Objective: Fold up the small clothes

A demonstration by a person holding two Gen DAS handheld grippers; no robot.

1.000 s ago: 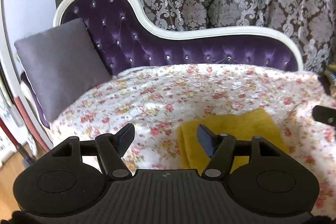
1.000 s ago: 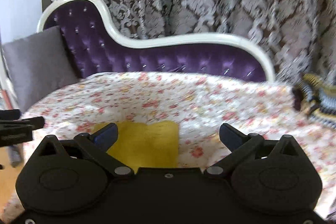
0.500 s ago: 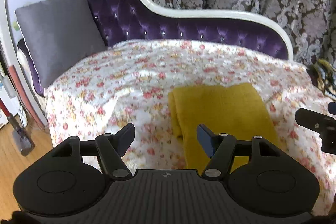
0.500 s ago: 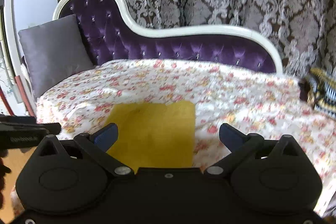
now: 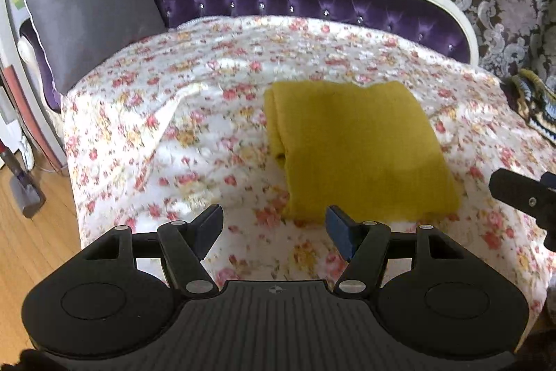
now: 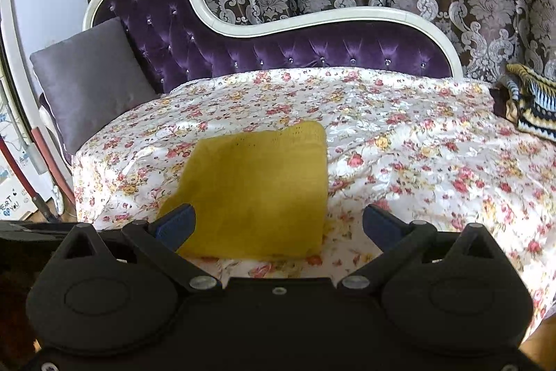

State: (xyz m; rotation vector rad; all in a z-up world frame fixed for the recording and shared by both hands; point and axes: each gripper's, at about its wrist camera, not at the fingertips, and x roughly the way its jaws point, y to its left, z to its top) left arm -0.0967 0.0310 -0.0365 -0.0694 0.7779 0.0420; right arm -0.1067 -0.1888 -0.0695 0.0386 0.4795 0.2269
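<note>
A mustard-yellow cloth (image 5: 358,148) lies folded flat on the floral bedspread (image 5: 208,127) of a purple chaise. My left gripper (image 5: 274,226) hovers open just short of the cloth's near left corner, nothing between its fingers. One finger of the right gripper shows at the right edge of the left wrist view. In the right wrist view the same yellow cloth (image 6: 257,190) lies ahead and slightly left. My right gripper (image 6: 278,225) stands wide open above the cloth's near edge, holding nothing.
A grey cushion (image 5: 87,6) leans at the chaise's left end against the tufted purple back (image 6: 312,51). A striped knitted item (image 6: 531,106) lies at the right end. Patterned curtains hang behind. Wooden floor (image 5: 31,249) and a vacuum head lie to the left.
Both grippers have dropped and tilted downward toward the bed, so the yellow cloth now sits higher and larger in both views. Neither gripper's opening has changed.
</note>
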